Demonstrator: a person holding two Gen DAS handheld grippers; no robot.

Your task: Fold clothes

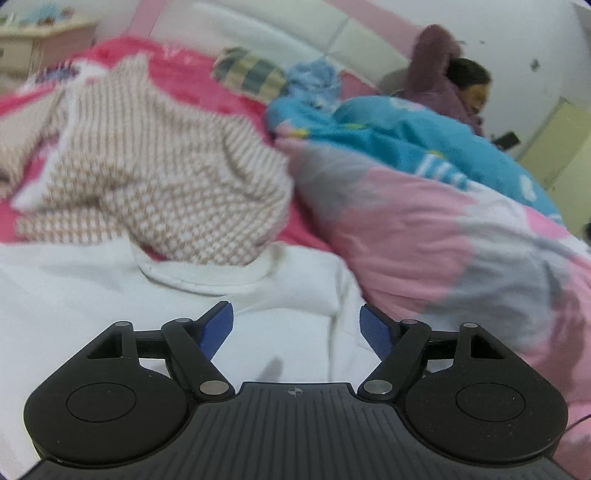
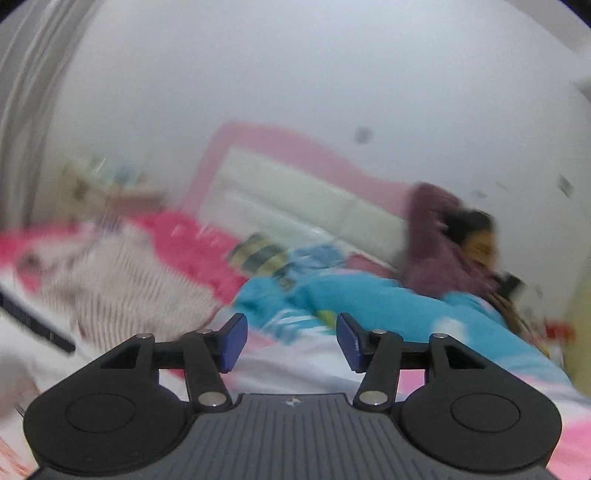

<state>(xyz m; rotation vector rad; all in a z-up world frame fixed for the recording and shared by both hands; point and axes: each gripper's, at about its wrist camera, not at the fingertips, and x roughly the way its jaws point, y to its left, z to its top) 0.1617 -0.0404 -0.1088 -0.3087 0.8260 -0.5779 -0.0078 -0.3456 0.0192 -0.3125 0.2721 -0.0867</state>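
Left wrist view. Left claw [image 1: 296,326] stands apart, nothing between its blue pads [image 1: 218,328]; it hangs over a white garment [image 1: 110,295] spread flat on the bed. The garment's ribbed collar [image 1: 210,282] lies just beyond the claw. A brown-and-white checked garment [image 1: 166,173] sits in a loose heap, its near edge lapping onto that collar. To the right of the white garment, touching its side, a pink-and-grey quilt [image 1: 443,251]; beyond the quilt a blue cartoon-print duvet [image 1: 399,136] and a person in a purple top [image 1: 436,77] reclining against the white-and-pink headboard [image 1: 332,33]. A pink fleece blanket [image 1: 192,74] covers the bed behind the heap.

Right wrist view. Heavily blurred. Right claw [image 2: 291,341] stands apart and empty, pointing nearly level toward the headboard, well above the bedding. The white garment shows only as a pale patch at the left edge; too smeared to mark. The checked heap lies left of the claw.

Judgement: both claws free, so the step in hand looks like picking fresh grip points on the white garment. To do it well: clear the checked heap off the collar first or the fold will drag it; pinch one layer at matching spots, shoulder or hem corners; keep the cloth taut between the claws; stay clear of the quilt edge.
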